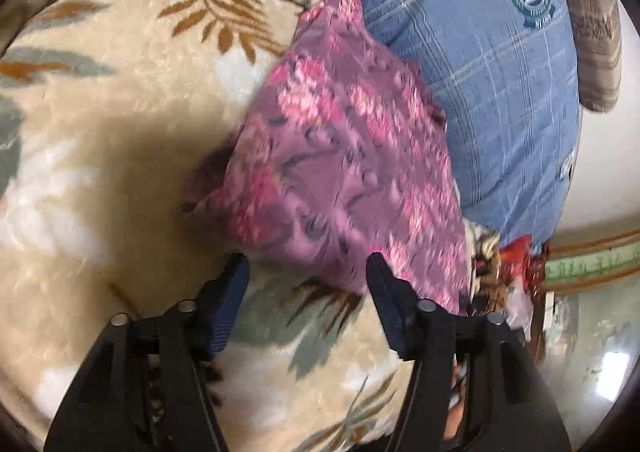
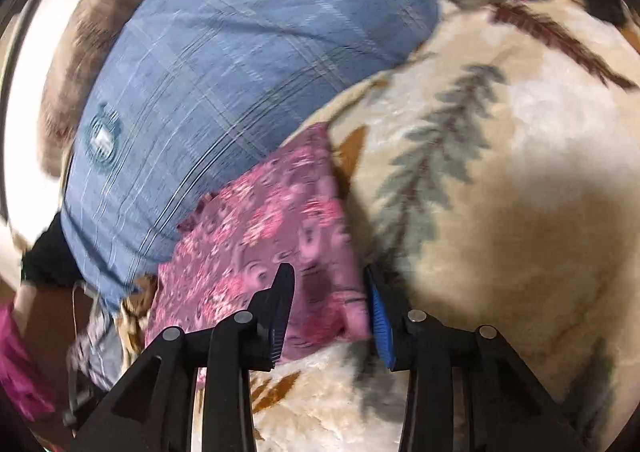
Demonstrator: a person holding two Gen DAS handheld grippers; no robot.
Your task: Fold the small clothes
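Note:
A folded pink and purple floral garment (image 1: 340, 156) lies on a cream leaf-patterned blanket (image 1: 120, 124), its far edge against a blue plaid pillow (image 1: 472, 64). My left gripper (image 1: 308, 264) is open and empty, its fingertips just short of the garment's near edge. The garment also shows in the right wrist view (image 2: 272, 248). My right gripper (image 2: 328, 280) is open, with the garment's near corner lying between its two fingers, not pinched. Both views are motion-blurred.
The blue pillow (image 2: 240, 60) fills the far side. A brown striped cushion (image 1: 596, 32) lies beyond it. Red and mixed cloth items (image 1: 516, 264) sit at the bed edge. More cream blanket (image 2: 500, 192) spreads to the right.

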